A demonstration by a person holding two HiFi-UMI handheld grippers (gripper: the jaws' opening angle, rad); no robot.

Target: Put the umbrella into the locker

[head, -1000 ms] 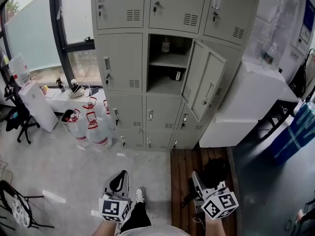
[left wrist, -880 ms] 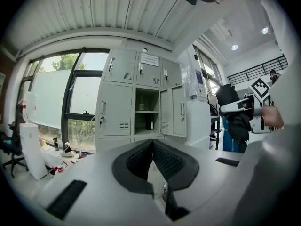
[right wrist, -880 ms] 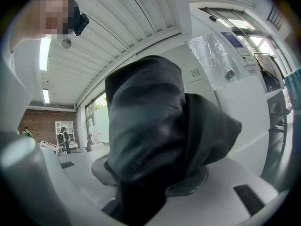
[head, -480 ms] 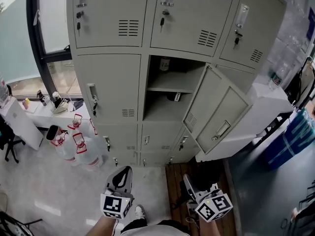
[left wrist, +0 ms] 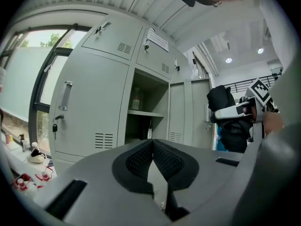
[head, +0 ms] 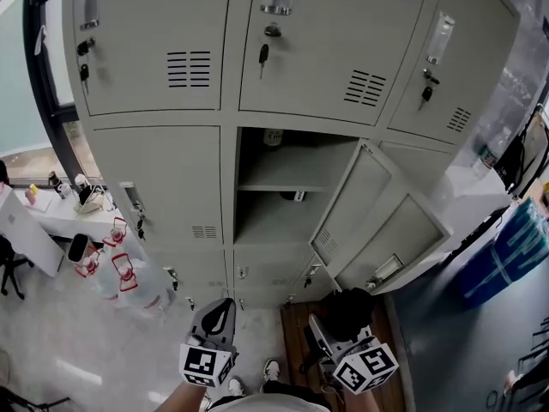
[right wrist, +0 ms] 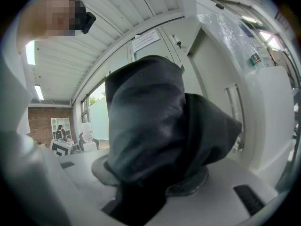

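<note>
The black folded umbrella (head: 346, 310) sits in my right gripper (head: 330, 329), which is shut on it. In the right gripper view the umbrella (right wrist: 155, 121) fills the middle and hides the fingertips of the right gripper (right wrist: 150, 173). My left gripper (head: 219, 305) is level beside it, its pads closed together on nothing; the left gripper view shows the same gripper (left wrist: 153, 142) that way. The grey locker's open compartment (head: 274, 187) is straight ahead, its door (head: 377, 221) swung out to the right. A shelf splits it; a bottle (head: 273, 137) stands on the upper level.
Closed locker doors with keys surround the open one. Water jugs (head: 111, 273) stand on the floor at the left, near a white desk (head: 26, 230). A blue bin (head: 515, 247) is at the right. A strip of wooden flooring (head: 296, 333) lies below the open door.
Both grippers have come closer to the lockers, which now fill more of the head view. The umbrella has stayed in the right gripper and the left has stayed shut.
</note>
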